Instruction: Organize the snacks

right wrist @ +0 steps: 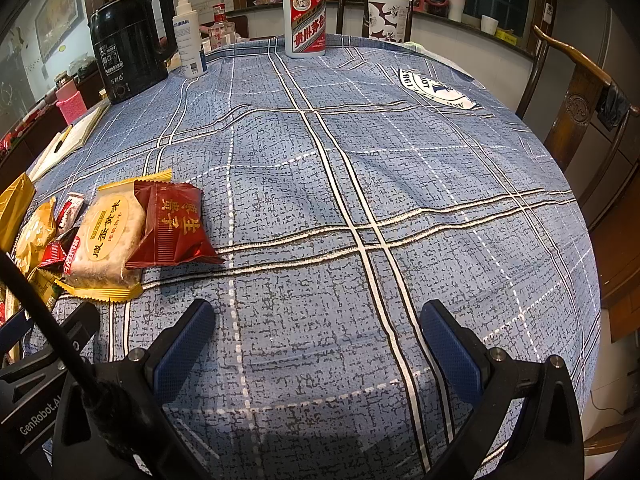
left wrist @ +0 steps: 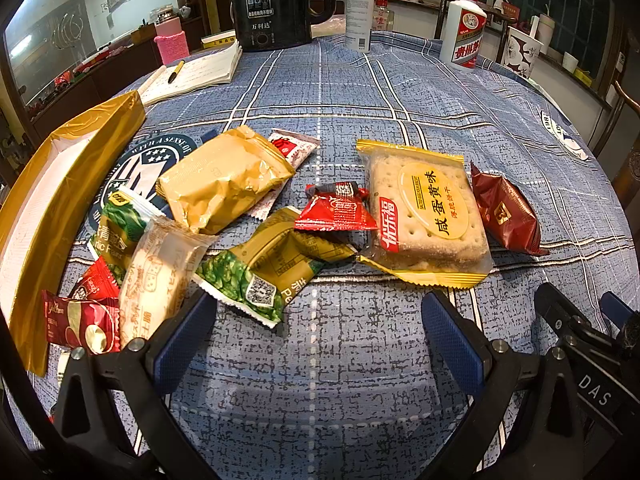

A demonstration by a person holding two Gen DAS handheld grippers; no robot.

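Note:
Several snack packets lie loose on the blue plaid tablecloth point(left wrist: 320, 360). A cracker pack point(left wrist: 424, 212) with yellow edges lies beside a dark red packet point(left wrist: 506, 214), both also in the right wrist view point(right wrist: 106, 236) point(right wrist: 172, 224). A gold pouch point(left wrist: 224, 180), a green pea packet point(left wrist: 256, 276), a small red packet point(left wrist: 336, 210) and a clear biscuit pack point(left wrist: 160, 276) lie left of them. A gold box point(left wrist: 44, 208) stands open at far left. My left gripper point(left wrist: 320, 320) is open and empty in front of the pile. My right gripper point(right wrist: 318, 320) is open and empty over bare cloth.
At the table's far edge stand a black kettle point(left wrist: 276, 4), a white spray bottle point(left wrist: 359, 12), a white liquor bottle point(left wrist: 464, 30) and a patterned cup point(left wrist: 520, 52). An open notebook with a pen point(left wrist: 192, 74) lies at back left. A wooden chair point(right wrist: 576, 92) stands at right.

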